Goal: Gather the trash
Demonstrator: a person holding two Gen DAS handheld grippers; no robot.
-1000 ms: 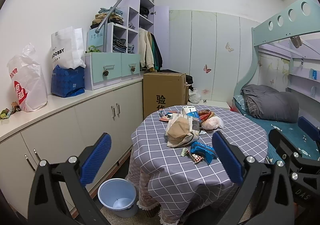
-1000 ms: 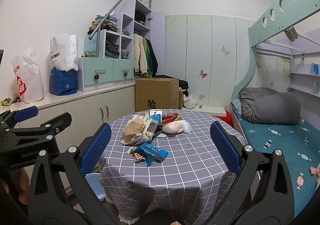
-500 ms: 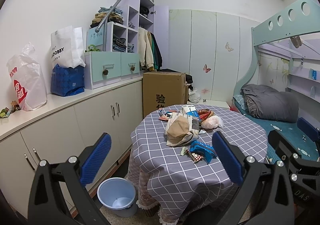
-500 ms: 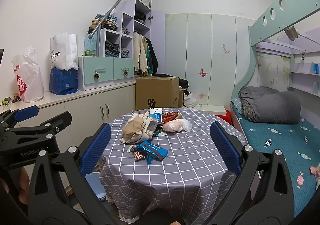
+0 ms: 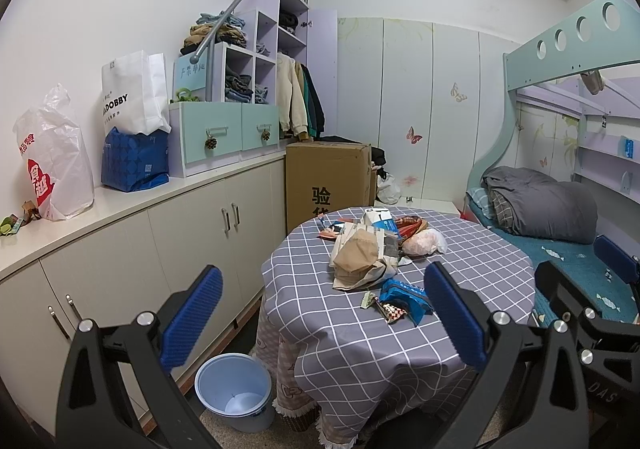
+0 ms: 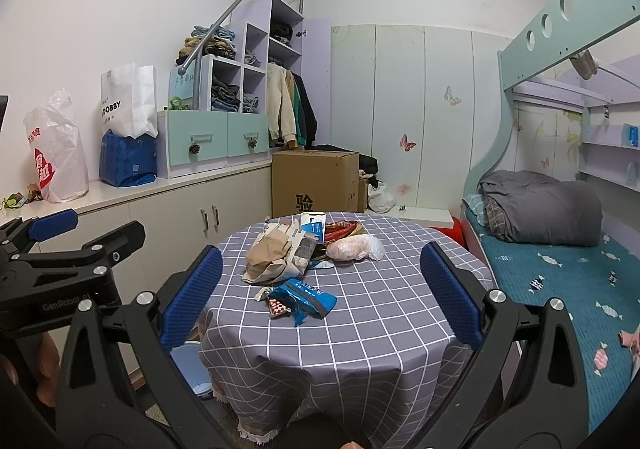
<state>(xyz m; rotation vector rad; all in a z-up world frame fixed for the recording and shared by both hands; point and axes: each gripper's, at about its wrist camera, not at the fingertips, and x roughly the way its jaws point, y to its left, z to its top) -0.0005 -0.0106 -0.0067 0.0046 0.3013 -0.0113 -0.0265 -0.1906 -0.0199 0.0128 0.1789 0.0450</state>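
Left tongs (image 5: 320, 313): blue ribbed pads on black frames, spread wide, nothing held. Right tongs (image 6: 320, 293): same build, likewise spread wide and empty. Both hang short of the near edge of the bench (image 5: 480, 273), touching nothing.

The bench is round, draped in a grey cloth with a white grid and a fringed hem. The trash sits left of centre on it. A crumpled brown paper bag (image 5: 356, 253) lies on torn white paper. Just right of it is a soft pinkish lump in clear film (image 5: 422, 241). Beyond these, at the far side, are a white-and-blue carton (image 5: 378, 217) and red wrappers. Nearest the tongs lies a glossy blue wrapper (image 5: 404, 299), touching a small red-and-white checked packet (image 5: 392, 311). The right and near parts of the cloth are bare.

A round pale-blue plastic bin (image 5: 234, 389) stands on the floor at the near left of the bench, between it and the cream cabinets (image 5: 120, 273). A cardboard box (image 5: 326, 181) stands beyond the bench; a bed (image 6: 560, 281) with a grey quilt runs along the right.

The left view shows the whole bin; the right view shows only its rim behind a pad, plus the left tongs and fingers (image 6: 44, 369) on their handle.
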